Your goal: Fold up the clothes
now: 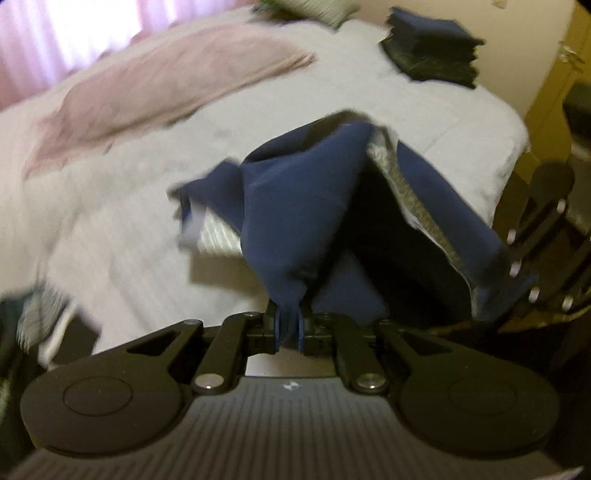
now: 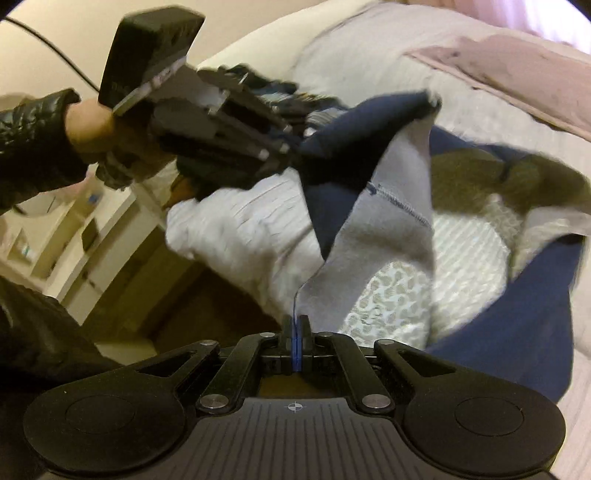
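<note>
Left gripper (image 1: 289, 325) is clenched on a bunched fold of the navy garment (image 1: 295, 199) — cloth pinched right btwn the fingertips. Right gripper (image 2: 294, 338) is likewise clamped tight, gripping a thin edge of the same garment where its pale grey inner side (image 2: 384, 236) shows with blue stitching. Both views are motion-blurred.

The garment hangs btwn the two grippers, lifted off the bed (image 1: 122, 221), w/ its lower part draping down toward the near edge of the bed. In the left wrist view the right gripper sits at the right of frame, past the near right corner of the bed, touching the garment's edge. In the right wrist view the left gripper is up at left, held by a hand (image 2: 88, 129) in a dark shiny sleeve (image 2: 29, 147).

Under the garment, a patterned cloth (image 2: 391, 295) lies on the bed near its near edge. Further back, a pink blanket (image 1: 166, 88) stretches across the left part of the bed. At the far right corner — a stack of folded dark clothes (image 1: 432, 51). Pink curtains (image 1: 55, 33) hang beyond the far left edge.
</note>
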A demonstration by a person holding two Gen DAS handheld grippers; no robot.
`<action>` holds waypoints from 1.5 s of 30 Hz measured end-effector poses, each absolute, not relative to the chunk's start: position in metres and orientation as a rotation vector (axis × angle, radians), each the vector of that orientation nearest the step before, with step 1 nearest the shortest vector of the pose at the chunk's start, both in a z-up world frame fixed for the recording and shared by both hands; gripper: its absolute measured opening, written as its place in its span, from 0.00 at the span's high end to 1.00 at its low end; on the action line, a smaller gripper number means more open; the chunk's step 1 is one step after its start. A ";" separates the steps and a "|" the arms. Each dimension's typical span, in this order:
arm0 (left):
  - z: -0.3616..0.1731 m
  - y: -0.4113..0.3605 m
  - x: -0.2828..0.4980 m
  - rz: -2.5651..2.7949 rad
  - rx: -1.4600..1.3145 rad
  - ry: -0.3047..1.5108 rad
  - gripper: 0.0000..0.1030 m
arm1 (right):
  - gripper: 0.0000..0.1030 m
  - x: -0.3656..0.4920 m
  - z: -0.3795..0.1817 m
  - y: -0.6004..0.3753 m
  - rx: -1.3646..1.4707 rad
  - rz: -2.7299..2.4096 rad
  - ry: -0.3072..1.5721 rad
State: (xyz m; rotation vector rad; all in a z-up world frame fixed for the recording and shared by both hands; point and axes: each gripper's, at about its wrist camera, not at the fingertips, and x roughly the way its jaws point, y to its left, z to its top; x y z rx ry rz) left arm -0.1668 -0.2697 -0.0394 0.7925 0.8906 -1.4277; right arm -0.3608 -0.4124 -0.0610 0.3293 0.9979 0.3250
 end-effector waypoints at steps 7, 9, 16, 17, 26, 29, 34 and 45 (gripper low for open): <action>-0.053 -0.206 -0.157 -1.309 0.742 1.005 0.91 | 0.51 -0.352 -0.053 -0.450 0.273 0.262 1.005; -0.047 -0.205 -0.153 -1.277 0.710 1.022 0.91 | 0.12 -0.346 -0.052 -0.477 0.283 0.216 0.982; -0.022 -0.210 -0.126 -1.095 0.594 1.027 0.80 | 0.12 -0.237 -0.102 -0.544 0.300 0.202 0.993; -0.021 -0.212 -0.124 -1.065 0.585 1.022 0.79 | 0.12 -0.222 -0.109 -0.553 0.303 0.201 0.994; -0.057 -0.233 -0.121 -0.914 0.510 1.046 0.71 | 0.48 -0.111 -0.192 -0.581 0.252 0.264 1.086; -0.070 -0.239 -0.128 -0.907 0.519 1.061 0.71 | 1.00 -0.118 -0.195 -0.573 0.211 0.291 1.078; -0.057 -0.252 -0.135 -0.947 0.495 1.002 0.71 | 1.00 -0.180 -0.116 -0.611 0.305 0.185 0.911; 0.012 -0.346 -0.133 -1.115 0.415 0.785 0.69 | 1.00 -0.318 0.108 -0.757 0.181 -0.320 0.321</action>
